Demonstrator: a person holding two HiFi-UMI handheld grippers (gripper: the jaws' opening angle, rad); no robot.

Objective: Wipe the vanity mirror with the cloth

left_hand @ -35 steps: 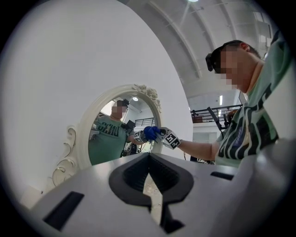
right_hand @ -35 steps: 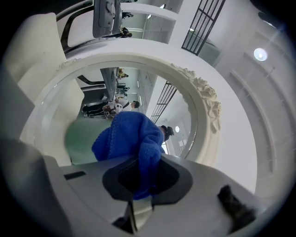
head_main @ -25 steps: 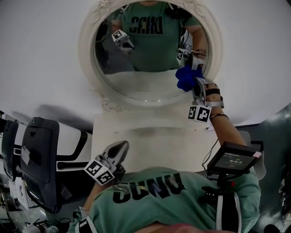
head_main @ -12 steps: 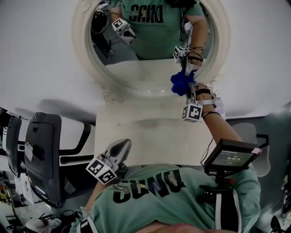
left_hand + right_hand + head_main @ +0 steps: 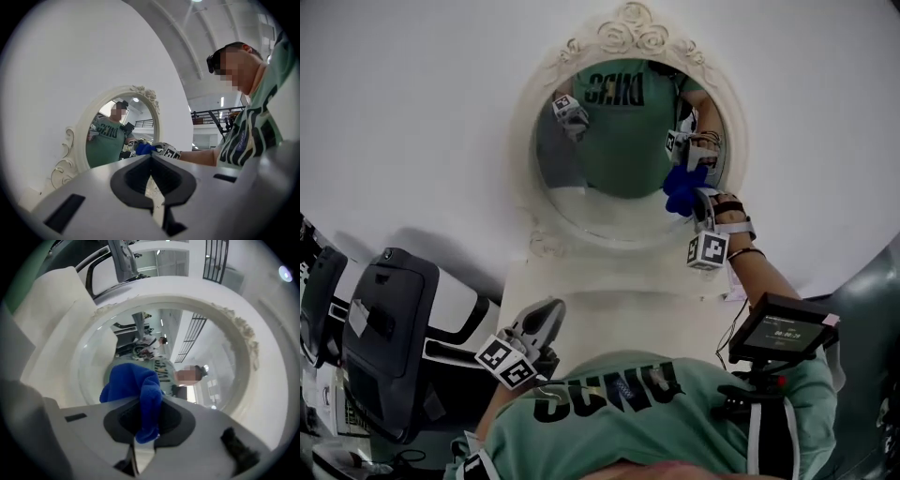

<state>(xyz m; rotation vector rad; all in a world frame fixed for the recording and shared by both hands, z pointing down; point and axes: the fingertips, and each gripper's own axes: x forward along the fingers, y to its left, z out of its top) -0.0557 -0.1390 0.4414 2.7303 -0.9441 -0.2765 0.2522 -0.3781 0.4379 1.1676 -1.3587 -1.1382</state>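
1. Wiping is the step in hand: the right gripper (image 5: 697,195) holds a bunched blue fleece cloth (image 5: 682,187) at the right edge of the glass of the oval vanity mirror with the cream scrolled frame (image 5: 614,202).
2. The right gripper view shows its jaws clamped on a fold of the cloth (image 5: 135,386), with the rest bulging out ahead of the right gripper (image 5: 146,422) towards the glass. In the head view the cloth seems to meet its own reflection, so I judge it is touching the glass, though the contact itself is too small to confirm.
3. The mirror stands upright at the back edge of a pale tabletop (image 5: 609,291), against a white wall.
4. The left gripper (image 5: 546,317) hangs low over the front edge of the tabletop, close to the person's chest and well apart from the mirror. In its own view the jaws are closed together with nothing between them (image 5: 151,176).
5. Most of the glass lies left of and above the cloth, so much of it may be unwiped. No smears show either way.
6. The next move calls for sweeping the cloth leftward across the glass with steady, light pressure. The grip on the fold must stay firm, and the hard jaw tips should stay off the glass and the frame.
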